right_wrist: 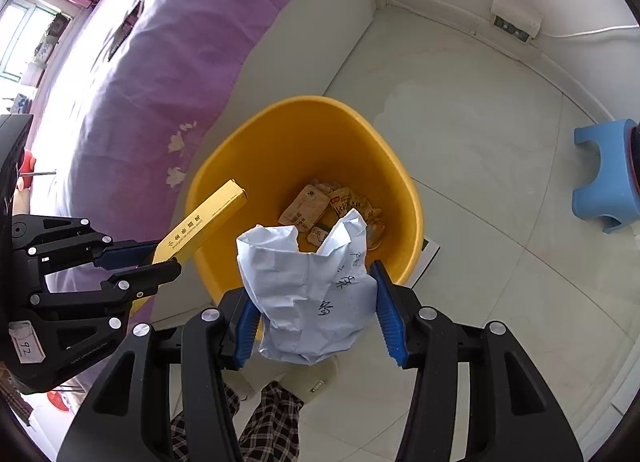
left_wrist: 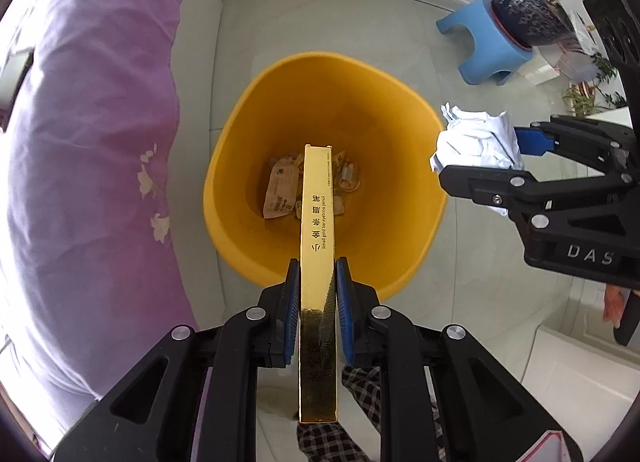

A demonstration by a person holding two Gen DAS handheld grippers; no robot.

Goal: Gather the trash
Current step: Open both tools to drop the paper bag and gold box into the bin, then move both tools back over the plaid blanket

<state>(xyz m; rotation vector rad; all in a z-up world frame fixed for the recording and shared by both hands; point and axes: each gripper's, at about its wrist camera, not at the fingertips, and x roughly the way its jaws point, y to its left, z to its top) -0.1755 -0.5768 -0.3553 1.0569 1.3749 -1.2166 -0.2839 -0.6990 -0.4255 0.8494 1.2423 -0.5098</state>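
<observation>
A yellow bin (left_wrist: 280, 102) stands on the floor beside the bed, with several snack wrappers (left_wrist: 282, 192) at its bottom. My left gripper (left_wrist: 318, 282) is shut on a long gold eyebrow-pencil box (left_wrist: 318, 222) and holds it over the bin's near rim, pointing into it. My right gripper (right_wrist: 314, 310) is shut on a crumpled white paper (right_wrist: 312, 294) with handwriting, held above the bin's (right_wrist: 240, 150) near rim. In the left wrist view the paper (left_wrist: 476, 142) hangs at the bin's right edge. In the right wrist view the gold box (right_wrist: 204, 222) reaches over the bin's left edge.
A bed with a purple cover (left_wrist: 88, 142) runs along the left. A blue stool (left_wrist: 484, 42) carrying a dark plant pot (left_wrist: 528, 10) stands at the back right. A white power strip (right_wrist: 516, 20) sits on the far wall. My checked trouser legs (right_wrist: 268, 422) are below the grippers.
</observation>
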